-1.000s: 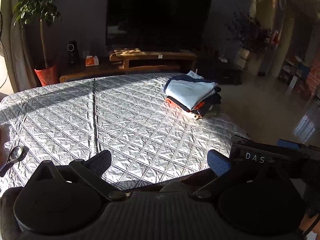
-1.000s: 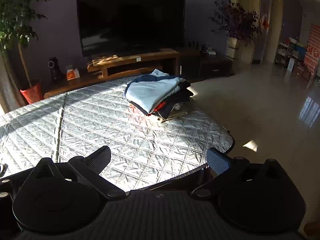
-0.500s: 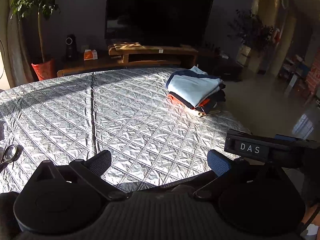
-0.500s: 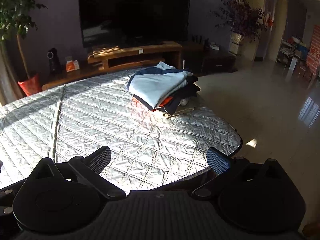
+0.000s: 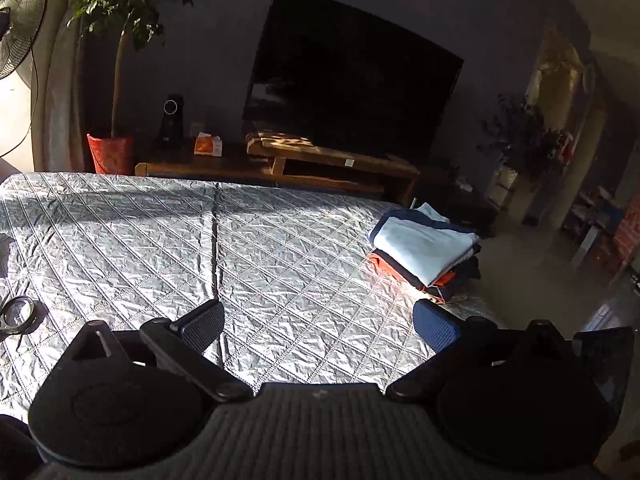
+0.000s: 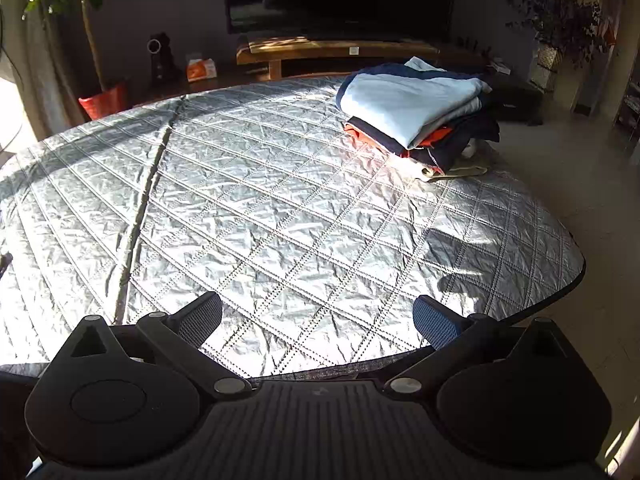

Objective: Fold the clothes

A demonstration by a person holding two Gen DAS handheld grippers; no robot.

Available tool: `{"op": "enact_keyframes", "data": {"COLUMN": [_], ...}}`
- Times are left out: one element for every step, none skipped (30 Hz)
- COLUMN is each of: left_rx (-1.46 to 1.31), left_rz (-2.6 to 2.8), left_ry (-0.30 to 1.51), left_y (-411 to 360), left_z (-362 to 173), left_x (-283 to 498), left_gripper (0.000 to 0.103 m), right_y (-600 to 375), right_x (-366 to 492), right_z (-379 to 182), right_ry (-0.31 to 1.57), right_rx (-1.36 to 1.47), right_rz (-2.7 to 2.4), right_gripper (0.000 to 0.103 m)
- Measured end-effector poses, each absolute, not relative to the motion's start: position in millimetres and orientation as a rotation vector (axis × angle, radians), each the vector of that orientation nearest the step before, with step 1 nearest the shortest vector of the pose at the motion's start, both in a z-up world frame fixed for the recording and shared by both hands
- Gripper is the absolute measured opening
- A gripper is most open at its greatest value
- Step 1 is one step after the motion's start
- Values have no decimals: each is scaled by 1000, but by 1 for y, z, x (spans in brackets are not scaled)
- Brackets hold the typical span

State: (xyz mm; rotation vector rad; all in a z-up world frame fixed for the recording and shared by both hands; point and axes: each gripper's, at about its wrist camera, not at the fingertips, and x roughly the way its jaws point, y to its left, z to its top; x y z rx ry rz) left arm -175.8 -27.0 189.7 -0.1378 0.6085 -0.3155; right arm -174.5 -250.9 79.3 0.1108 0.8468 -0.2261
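Observation:
A stack of folded clothes (image 5: 426,254), light blue on top with navy, orange and beige below, sits at the far right of a silver quilted surface (image 5: 160,248). It also shows in the right wrist view (image 6: 416,112), on the same surface (image 6: 240,220). My left gripper (image 5: 318,326) is open and empty, above the near edge of the quilt, well short of the stack. My right gripper (image 6: 318,320) is open and empty, also above the near edge.
A dark TV (image 5: 352,76) on a wooden stand (image 5: 332,160) lies beyond the quilt. A potted tree in a red pot (image 5: 110,154) stands far left. Scissors (image 5: 16,314) lie at the quilt's left edge. Bare floor (image 6: 580,180) is to the right.
Both grippers moved forward over the quilt, so the stack looks nearer. The left view has tilted up and turned left, and the right gripper shows less in it. Both stay open.

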Motion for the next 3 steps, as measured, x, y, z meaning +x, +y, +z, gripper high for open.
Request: {"op": "enact_keyframes", "data": {"left_rx": [-123, -108, -101], "left_rz": [-286, -257, -237], "left_ry": [610, 612, 622], "left_y": [-22, -17, -12], "left_z": [186, 182, 177], "left_x": [-169, -162, -154], "left_gripper": [98, 97, 97], "right_y": [-249, -247, -245], "right_x": [-170, -167, -165], "right_z": [72, 72, 73], "right_ry": [868, 856, 841], "right_rx": [117, 113, 109], "right_rz": [-206, -202, -199], "right_gripper": [101, 101, 102]}}
